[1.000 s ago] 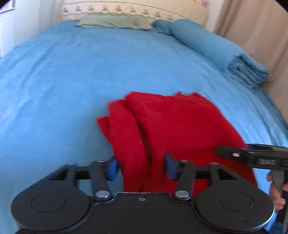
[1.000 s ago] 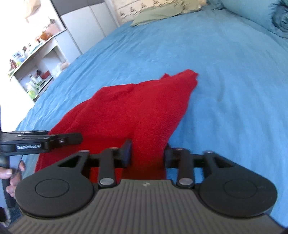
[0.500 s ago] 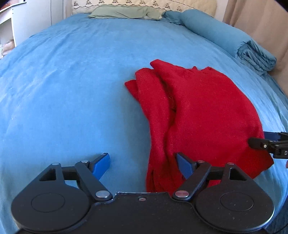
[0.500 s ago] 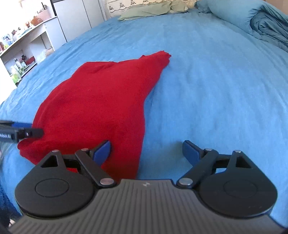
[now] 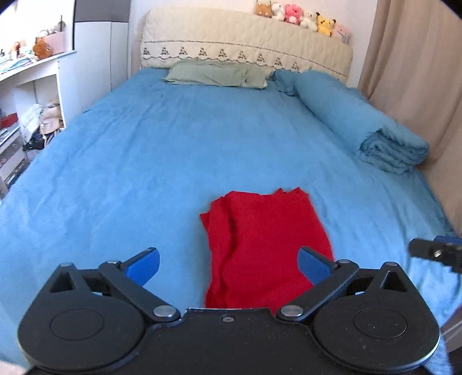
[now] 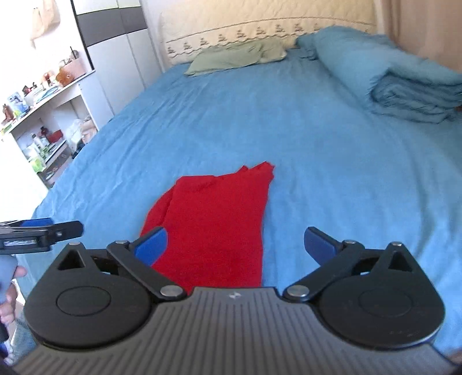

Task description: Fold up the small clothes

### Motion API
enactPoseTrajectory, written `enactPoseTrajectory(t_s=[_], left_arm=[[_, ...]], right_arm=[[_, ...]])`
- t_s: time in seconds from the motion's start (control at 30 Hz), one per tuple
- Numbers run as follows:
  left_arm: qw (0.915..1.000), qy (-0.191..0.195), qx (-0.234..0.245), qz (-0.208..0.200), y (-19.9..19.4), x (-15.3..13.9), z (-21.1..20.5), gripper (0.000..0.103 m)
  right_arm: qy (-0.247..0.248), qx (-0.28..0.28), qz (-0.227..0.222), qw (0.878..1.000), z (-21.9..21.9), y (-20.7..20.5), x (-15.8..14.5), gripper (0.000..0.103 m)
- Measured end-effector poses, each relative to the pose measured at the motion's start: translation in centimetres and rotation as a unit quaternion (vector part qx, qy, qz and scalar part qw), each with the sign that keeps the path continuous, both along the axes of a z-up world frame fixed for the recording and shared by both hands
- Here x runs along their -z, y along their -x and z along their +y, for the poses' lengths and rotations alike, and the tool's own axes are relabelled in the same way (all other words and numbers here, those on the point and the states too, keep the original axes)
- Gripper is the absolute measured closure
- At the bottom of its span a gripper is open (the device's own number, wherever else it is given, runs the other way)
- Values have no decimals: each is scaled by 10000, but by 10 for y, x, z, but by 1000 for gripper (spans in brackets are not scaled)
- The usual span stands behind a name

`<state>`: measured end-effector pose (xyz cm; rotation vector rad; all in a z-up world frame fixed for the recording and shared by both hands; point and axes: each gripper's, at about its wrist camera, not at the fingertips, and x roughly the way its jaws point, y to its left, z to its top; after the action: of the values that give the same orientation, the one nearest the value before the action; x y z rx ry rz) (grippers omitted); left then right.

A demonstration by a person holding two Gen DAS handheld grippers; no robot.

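A small red garment [image 5: 260,245] lies folded on the blue bed sheet [image 5: 144,161], near the bed's front edge; it also shows in the right wrist view [image 6: 213,228]. My left gripper [image 5: 228,266] is open and empty, raised above the garment's near end. My right gripper [image 6: 235,245] is open and empty, raised above the garment's right edge. The tip of the right gripper shows at the right edge of the left wrist view [image 5: 436,252], and the left gripper at the left edge of the right wrist view [image 6: 40,230].
A folded blue duvet [image 5: 375,132] lies along the bed's right side. A green pillow [image 5: 216,76] lies at the headboard [image 5: 245,49], with soft toys [image 5: 303,17] on top. White shelves [image 5: 26,95] stand left of the bed. A beige curtain [image 5: 418,72] hangs at right.
Both grippers opened, let go of the red garment and pulled back and up from it. The garment now lies flat on the bed.
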<state>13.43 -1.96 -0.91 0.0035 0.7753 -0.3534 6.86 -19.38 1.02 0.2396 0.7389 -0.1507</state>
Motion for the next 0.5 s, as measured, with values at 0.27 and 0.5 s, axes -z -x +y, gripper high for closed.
enactPoseTrajectory(t_s=[0.27,0.5], left_arm=[[9975,-539,-213,397,55,-14,0,0],[9975,-601,-236,280,81,-13,2,0]], right_arm=[[614,116,666,9958,45,55,-30,0],[578,257,846,9944,61,87,-17,0]])
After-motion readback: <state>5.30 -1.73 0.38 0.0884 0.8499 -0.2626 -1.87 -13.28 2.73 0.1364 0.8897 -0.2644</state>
